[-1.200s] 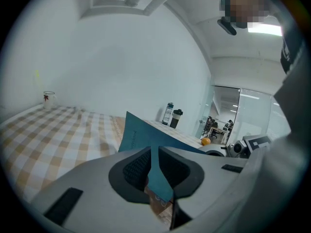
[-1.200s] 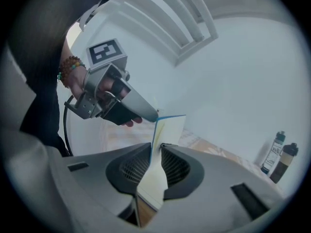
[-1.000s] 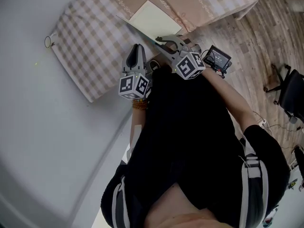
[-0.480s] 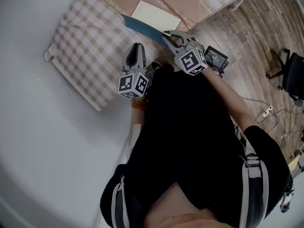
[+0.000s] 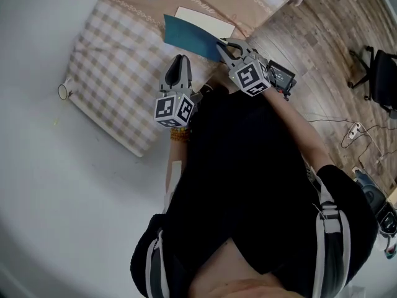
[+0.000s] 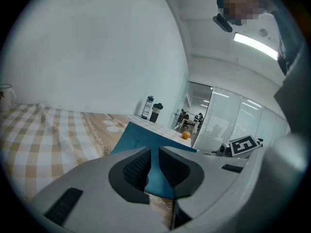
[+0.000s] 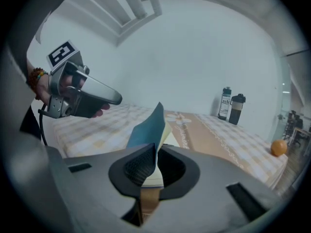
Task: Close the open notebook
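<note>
The notebook lies on a beige checked cloth (image 5: 118, 73). Its blue cover (image 5: 189, 37) is raised and tilts over the white page (image 5: 208, 18). My right gripper (image 5: 222, 46) is shut on the cover's near edge; in the right gripper view the cover (image 7: 148, 127) rises from between the pads with cream pages behind it, at the gripper (image 7: 154, 166). My left gripper (image 5: 180, 61) points at the cloth just short of the cover's lower edge and does not touch it. Its jaws (image 6: 154, 171) stand a narrow gap apart, and the cover (image 6: 146, 142) shows through it.
A white mug (image 5: 64, 92) stands at the cloth's left edge. Two bottles (image 7: 231, 108) and an orange (image 7: 278, 147) sit at the far end. On the wooden floor to the right are a small black device (image 5: 282, 76), cables and an office chair (image 5: 378, 79).
The blue cover, seen almost edge-on a second ago, has swung up and over the white page with the right gripper on it. The left gripper has hardly moved.
</note>
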Available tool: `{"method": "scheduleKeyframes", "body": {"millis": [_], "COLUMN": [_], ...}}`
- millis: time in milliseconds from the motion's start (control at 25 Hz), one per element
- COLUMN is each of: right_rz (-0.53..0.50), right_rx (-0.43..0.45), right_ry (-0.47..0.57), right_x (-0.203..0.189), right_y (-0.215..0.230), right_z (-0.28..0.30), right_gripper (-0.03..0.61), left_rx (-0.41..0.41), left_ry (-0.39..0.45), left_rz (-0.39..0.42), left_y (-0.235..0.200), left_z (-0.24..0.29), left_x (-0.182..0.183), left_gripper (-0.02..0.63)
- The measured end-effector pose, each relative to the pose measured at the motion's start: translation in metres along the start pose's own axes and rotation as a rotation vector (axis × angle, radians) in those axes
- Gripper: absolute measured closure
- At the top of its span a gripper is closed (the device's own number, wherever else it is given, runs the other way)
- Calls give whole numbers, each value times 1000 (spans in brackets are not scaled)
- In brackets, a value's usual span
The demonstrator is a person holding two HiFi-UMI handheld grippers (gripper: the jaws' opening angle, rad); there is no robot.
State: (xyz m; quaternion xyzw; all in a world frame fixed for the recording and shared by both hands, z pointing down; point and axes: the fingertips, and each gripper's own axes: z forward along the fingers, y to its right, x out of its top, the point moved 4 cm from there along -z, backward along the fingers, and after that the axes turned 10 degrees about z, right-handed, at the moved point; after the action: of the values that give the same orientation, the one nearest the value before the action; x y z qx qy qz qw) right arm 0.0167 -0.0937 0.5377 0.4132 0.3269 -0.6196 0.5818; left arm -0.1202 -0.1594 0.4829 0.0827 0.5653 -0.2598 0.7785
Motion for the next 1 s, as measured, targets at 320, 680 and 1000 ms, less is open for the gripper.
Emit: {"method": "scheduleKeyframes", "body": {"millis": [320, 680, 1000], "right_rz": [-2, -66, -174], "right_rx": [-85, -212, -307], "right_ry": [-56, -139, -160], "right_x": [-5, -24, -26], "right_y": [2, 11, 8], "right_z": [4, 19, 19], "right_gripper": [555, 528, 501], "left_rx": [-62, -80, -77], "left_ry": [8, 18, 20], "left_rz": [31, 58, 80], "left_y": [-6, -19, -30], "left_z": [5, -5, -17], "left_x": [5, 9, 11], "left_gripper": [552, 552, 552]}}
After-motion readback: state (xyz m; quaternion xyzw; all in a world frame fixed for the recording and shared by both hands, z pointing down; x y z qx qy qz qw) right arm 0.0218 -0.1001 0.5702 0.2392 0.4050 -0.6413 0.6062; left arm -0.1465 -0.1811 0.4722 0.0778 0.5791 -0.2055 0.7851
